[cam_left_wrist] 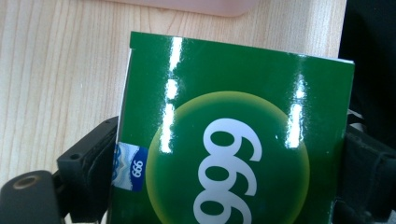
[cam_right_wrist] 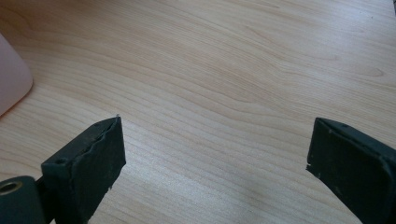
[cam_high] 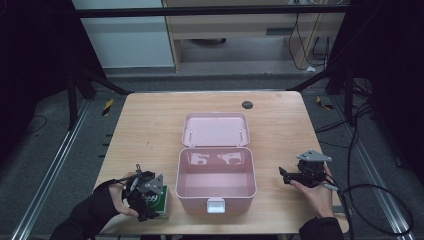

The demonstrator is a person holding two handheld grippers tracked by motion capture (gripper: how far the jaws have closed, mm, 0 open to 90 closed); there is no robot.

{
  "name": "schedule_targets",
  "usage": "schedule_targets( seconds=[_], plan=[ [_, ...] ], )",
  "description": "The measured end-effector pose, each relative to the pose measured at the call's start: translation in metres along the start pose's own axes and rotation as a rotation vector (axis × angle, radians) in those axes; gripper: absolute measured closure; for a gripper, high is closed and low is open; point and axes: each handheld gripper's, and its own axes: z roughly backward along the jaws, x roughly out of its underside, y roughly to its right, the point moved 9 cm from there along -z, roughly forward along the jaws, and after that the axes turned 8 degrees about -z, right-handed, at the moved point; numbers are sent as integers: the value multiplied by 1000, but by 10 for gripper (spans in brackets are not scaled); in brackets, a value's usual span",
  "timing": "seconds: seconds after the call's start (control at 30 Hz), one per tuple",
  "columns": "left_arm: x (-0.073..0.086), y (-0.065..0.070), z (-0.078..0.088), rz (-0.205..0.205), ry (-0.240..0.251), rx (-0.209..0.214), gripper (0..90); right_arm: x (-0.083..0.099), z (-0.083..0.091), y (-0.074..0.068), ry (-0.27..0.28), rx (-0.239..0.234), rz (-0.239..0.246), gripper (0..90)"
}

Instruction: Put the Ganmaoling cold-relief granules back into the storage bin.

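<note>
A green box (cam_left_wrist: 233,140) printed with white "999" digits sits between the jaws of my left gripper (cam_high: 152,202), which is shut on its two sides at the table's front left. In the high view the green box (cam_high: 161,199) stands just left of the pink case (cam_high: 216,186). That case lies open in the middle of the table, its lid (cam_high: 215,129) folded back flat and its inside bare. My right gripper (cam_high: 286,176) is held by a hand at the right, jaws wide open over bare wood (cam_right_wrist: 215,93), pointing toward the case.
The wooden table (cam_high: 150,125) has a dark round grommet (cam_high: 247,104) near its far edge. A corner of the pink case (cam_right_wrist: 11,79) shows at the left of the right gripper view. Cables (cam_high: 380,200) trail off the table's right side.
</note>
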Motion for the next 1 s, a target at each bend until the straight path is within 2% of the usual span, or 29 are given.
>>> schedule_targets(
  seconds=[0.3,0.4,0.57,0.8,1.0],
  plan=[
    [0,0,2,6,1,-2,132,1,0,-1,-5,-2,-5,45],
    [2,1,4,-3,-8,-7,143,1,0,0,-4,0,1,46],
    [3,1,9,13,0,-13,149,1,0,-1,-7,-4,4,46],
    [4,-4,32,36,-2,-38,149,1,0,-1,-8,-3,6,47],
    [1,-11,56,49,17,-68,148,0,0,0,-2,-2,2,47]
  ],
)
